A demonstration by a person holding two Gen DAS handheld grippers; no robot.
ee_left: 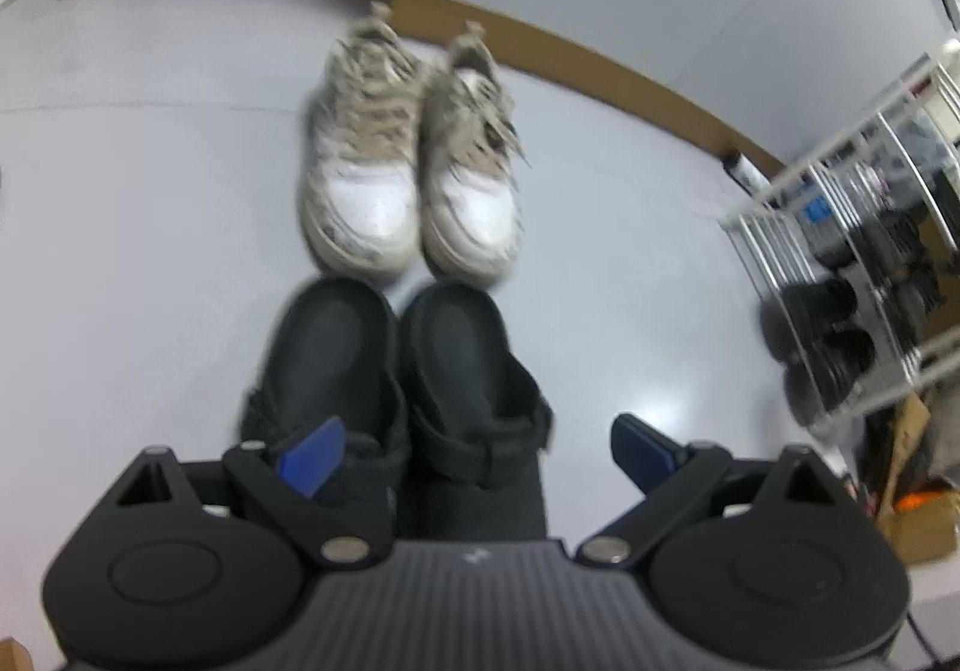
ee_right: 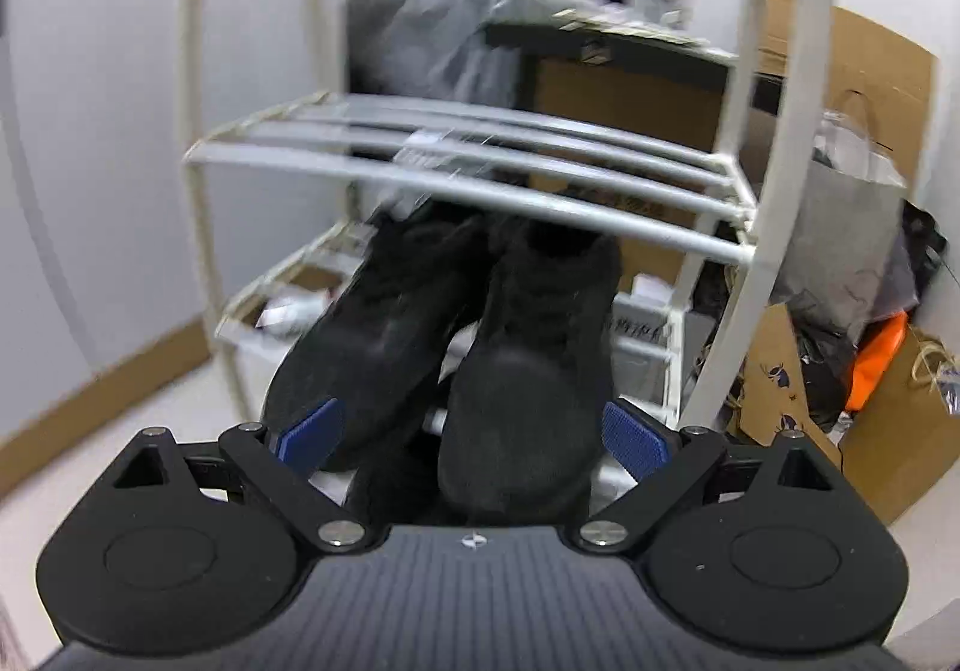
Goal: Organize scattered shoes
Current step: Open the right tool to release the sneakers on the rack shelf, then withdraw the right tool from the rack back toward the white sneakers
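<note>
Done: black sneakers (ee_right: 480, 347) sat on rack (ee_right: 468, 179) | left: white sneakers (ee_left: 408, 155), black clogs (ee_left: 402, 383) on floor | left claw (ee_left: 477, 452), right claw (ee_right: 474, 437) both spread, empty

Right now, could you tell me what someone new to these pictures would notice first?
In the left wrist view, two pairs stand toe to toe on the grey floor: dirty white sneakers farther off, black clogs just ahead of the open left gripper. In the right wrist view, a pair of black sneakers sits on a low tier of the white wire shoe rack, between the fingers of the open right gripper. Cardboard boxes crowd the rack's right.
</note>
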